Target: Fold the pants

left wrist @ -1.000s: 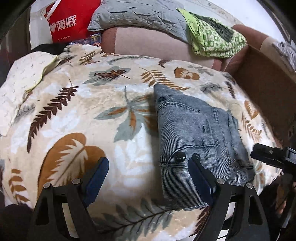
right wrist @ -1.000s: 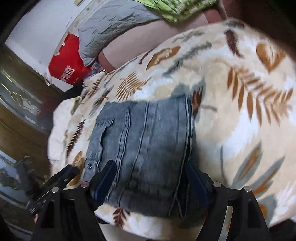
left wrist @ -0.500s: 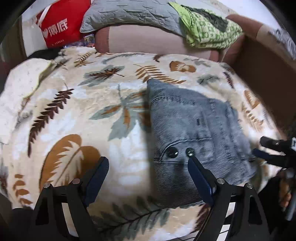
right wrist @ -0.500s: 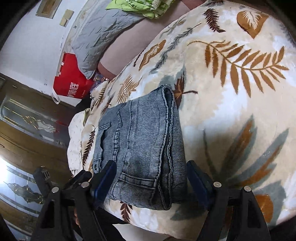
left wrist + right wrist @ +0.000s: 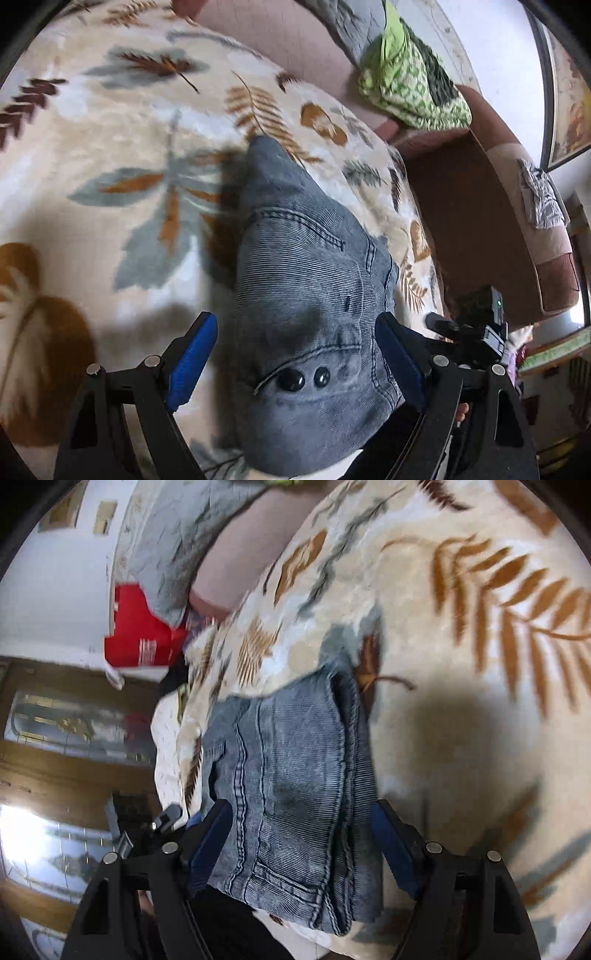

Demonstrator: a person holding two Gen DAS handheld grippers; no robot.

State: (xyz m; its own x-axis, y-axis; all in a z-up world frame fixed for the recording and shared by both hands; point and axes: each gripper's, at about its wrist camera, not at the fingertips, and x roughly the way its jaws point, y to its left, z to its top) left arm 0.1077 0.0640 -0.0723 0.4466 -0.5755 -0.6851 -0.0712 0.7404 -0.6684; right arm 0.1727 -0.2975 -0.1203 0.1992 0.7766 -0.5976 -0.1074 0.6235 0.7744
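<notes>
Both the left gripper (image 5: 295, 365) and right gripper (image 5: 301, 845) stand released astride the folded pants (image 5: 306, 295); closing on top layers alone risks unfolding the stack

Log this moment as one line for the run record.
stage: folded jeans lying on leaf blanket | left gripper: jaws open, straddling the waistband end | right gripper: jaws open, nothing held

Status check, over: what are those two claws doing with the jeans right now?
Both grippers, left and right, open, holding nothing. Jeans folded on blanket, near edge. Nothing in the way.
</notes>
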